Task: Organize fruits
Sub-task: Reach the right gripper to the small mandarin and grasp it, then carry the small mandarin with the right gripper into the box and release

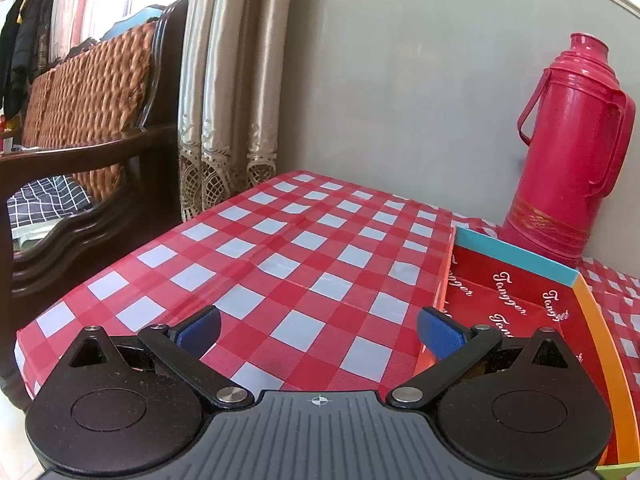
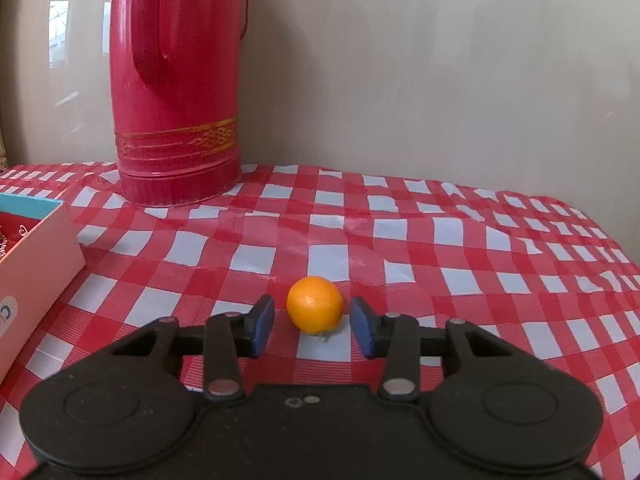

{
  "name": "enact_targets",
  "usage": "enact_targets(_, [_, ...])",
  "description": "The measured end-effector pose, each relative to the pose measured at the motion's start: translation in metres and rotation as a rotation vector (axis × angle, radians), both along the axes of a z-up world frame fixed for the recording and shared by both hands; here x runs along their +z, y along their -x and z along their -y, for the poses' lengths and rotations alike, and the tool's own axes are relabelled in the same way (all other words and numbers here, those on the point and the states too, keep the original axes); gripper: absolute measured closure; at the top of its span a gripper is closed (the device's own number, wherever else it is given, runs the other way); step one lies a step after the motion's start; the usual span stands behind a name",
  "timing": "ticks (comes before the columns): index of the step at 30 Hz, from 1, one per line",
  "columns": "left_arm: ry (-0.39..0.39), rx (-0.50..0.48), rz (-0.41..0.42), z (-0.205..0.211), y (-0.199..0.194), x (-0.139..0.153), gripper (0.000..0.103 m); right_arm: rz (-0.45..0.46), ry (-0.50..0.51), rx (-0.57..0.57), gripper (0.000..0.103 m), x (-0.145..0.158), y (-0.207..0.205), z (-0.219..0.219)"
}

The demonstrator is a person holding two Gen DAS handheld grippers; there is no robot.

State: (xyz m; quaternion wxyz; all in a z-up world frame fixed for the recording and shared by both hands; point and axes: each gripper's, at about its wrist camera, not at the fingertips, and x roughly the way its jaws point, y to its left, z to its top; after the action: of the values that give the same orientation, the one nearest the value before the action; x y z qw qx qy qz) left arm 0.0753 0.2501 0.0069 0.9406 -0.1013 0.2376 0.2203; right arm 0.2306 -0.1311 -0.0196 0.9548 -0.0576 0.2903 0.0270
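Orange and round, the little fruit (image 2: 315, 304) sits on the checked cloth (image 2: 400, 240) right in front of me. Its skin is smooth and bright, with a small shiny spot near the top. A tiny stem bit shows at its bottom, where it meets a white square.

My right gripper (image 2: 313, 326) has the fruit between its two blue pads (image 2: 264, 322). The pads are close on each side, but I can see a thin gap on both sides, so they are not squeezing it. The fruit rests on the cloth.

Behind the fruit stands a tall red flask (image 2: 176, 80) with a gold band near its bottom. It is up against the pale wall (image 2: 440, 80). To the left is a box (image 2: 36, 256) with a pale side and a blue edge.

My left gripper (image 1: 319, 332) is spread wide with nothing in it. It hangs over red and white squares, near the left edge of the same box (image 1: 516, 256). That box is red inside, with white writing, and I see no fruit in the part that shows. Past the table are a long curtain (image 1: 224, 92) and a dark wooden chair (image 1: 88, 148) with a woven back.
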Motion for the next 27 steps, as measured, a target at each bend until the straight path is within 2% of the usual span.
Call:
enact_targets(7, [-0.004,-0.001,-0.008,-0.002,0.002,-0.001,0.0,-0.026,-0.02,-0.009,0.079,-0.003,-0.007,0.003])
enact_targets(16, [-0.001,-0.007,-0.008,-0.002,0.003,0.001,0.0,-0.03,-0.061,-0.007,0.079,-0.001,-0.002,0.011])
enact_targets(27, [-0.021,-0.053,-0.014,0.014,0.007,0.007,0.0,0.015,-0.055,0.029,0.079,0.028,0.033,0.0])
